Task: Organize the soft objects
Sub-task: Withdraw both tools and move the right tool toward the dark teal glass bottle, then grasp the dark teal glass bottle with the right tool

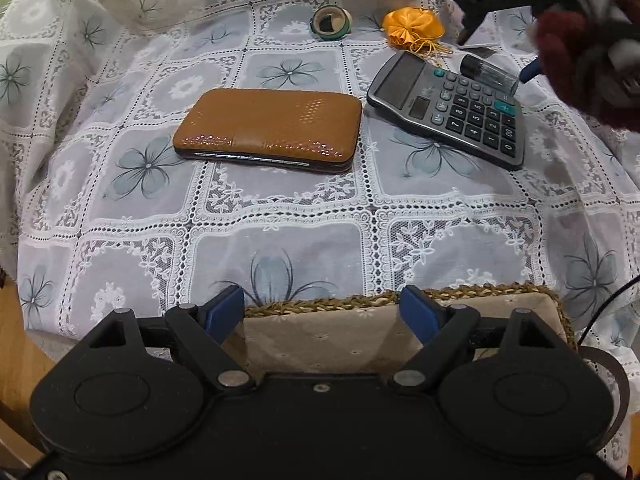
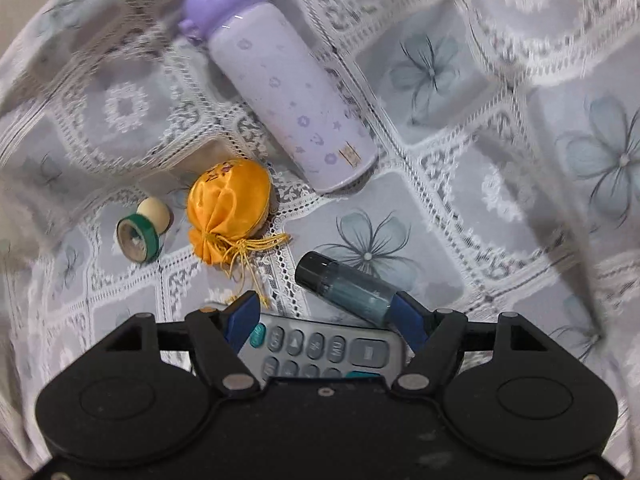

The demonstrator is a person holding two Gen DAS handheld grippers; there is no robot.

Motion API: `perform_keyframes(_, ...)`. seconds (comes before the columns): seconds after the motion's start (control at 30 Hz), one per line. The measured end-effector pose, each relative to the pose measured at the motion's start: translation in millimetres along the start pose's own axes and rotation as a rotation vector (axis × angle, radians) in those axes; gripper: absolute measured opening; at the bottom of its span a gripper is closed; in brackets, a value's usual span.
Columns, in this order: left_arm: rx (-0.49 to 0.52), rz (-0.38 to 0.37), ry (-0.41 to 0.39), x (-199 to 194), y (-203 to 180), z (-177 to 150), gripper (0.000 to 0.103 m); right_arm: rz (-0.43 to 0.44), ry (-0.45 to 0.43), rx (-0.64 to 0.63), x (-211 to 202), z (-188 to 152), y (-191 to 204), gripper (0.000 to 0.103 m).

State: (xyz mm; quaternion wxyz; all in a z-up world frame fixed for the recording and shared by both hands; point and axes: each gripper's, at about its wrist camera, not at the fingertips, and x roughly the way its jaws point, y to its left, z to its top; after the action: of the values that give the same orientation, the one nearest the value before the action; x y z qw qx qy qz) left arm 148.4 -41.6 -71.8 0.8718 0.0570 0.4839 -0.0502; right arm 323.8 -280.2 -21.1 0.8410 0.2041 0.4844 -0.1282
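On the worktop: a white lace cloth (image 1: 320, 216) with grey flower prints covers the whole surface.
Left hand-held gripper (image 1: 322, 312): poised low over the near edge, blue-padded jaws apart, nothing between them; it hangs above a woven basket (image 1: 496, 292) lined with pale fabric.
Right hand-held gripper (image 2: 322, 320): tilted down over the far right of the cloth, jaws spread and empty, above the top row of the calculator (image 2: 320, 346); its right fingertip sits just beside the small bottle (image 2: 348, 288), and whether they touch cannot be told.
Orange pouch (image 2: 228, 208): the soft thing in play, a satin drawstring bag lying on the cloth ahead of and left of the right hand-held gripper, its gold cord trailing towards the calculator.
Tape rolls (image 2: 144, 232): two, one green-edged, just left of the pouch.
Flask (image 2: 288, 92): lilac with a purple cap, lying on its side beyond the pouch.
Small bottle: dark cap, clear bluish body, on its side beside the calculator.
Brown case (image 1: 268, 130): glossy, closed, flat at the centre of the cloth, left of the calculator.
Sleeve (image 1: 588, 60): dark red and fuzzy, entering the left wrist view from the upper right behind the right tool.
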Motion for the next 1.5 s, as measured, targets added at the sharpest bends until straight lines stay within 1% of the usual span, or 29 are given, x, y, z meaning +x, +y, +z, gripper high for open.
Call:
perform_keyframes(0.07,0.004,-0.007,-0.003,0.9,0.6,0.9,0.083,-0.009,0.023,0.05,5.7,4.1,-1.6,0.073)
perform_keyframes(0.1,0.007,-0.009,-0.006,1.0,0.5,0.5,0.085,-0.01,0.025,0.066,6.8,5.3,-2.5,0.073)
perform_keyframes(0.2,0.016,-0.019,-0.012,1.9,1.1,-0.1,0.088,-0.023,0.026,0.077,9.4,8.4,-1.5,0.073)
perform_keyframes(0.4,0.007,-0.052,-0.006,7.3,6.2,3.6,0.088,-0.056,0.006,0.042,19.2,14.5,8.7,0.073)
perform_keyframes(0.5,0.004,-0.062,-0.002,8.6,7.7,4.5,0.088,-0.036,-0.018,0.002,25.7,19.5,14.3,0.073)
perform_keyframes(0.6,0.005,-0.066,-0.002,7.6,8.6,4.4,0.088,-0.059,-0.055,-0.026,29.8,20.2,17.1,0.071)
perform_keyframes(0.77,0.018,-0.069,-0.004,4.7,7.0,2.3,0.088,-0.058,-0.039,0.012,31.0,15.5,13.8,0.073)
perform_keyframes(0.9,0.03,-0.066,-0.005,4.3,4.2,2.0,0.088,-0.071,-0.033,0.016,35.0,10.8,21.0,0.074)
perform_keyframes(1.03,0.017,-0.068,-0.001,3.5,7.2,2.7,0.088,-0.089,-0.035,0.023,33.7,8.0,25.5,0.076)
perform_keyframes(1.27,0.028,-0.065,-0.001,3.1,5.3,1.0,0.088,-0.095,-0.016,0.067,41.2,9.7,24.2,0.076)
perform_keyframes(1.4,0.021,-0.07,0.002,2.8,6.2,1.3,0.088,-0.097,-0.011,0.066,43.3,9.7,24.3,0.076)
perform_keyframes(1.5,0.022,-0.07,0.004,3.1,6.3,1.7,0.088,-0.112,-0.013,0.057,45.8,8.7,25.8,0.073)
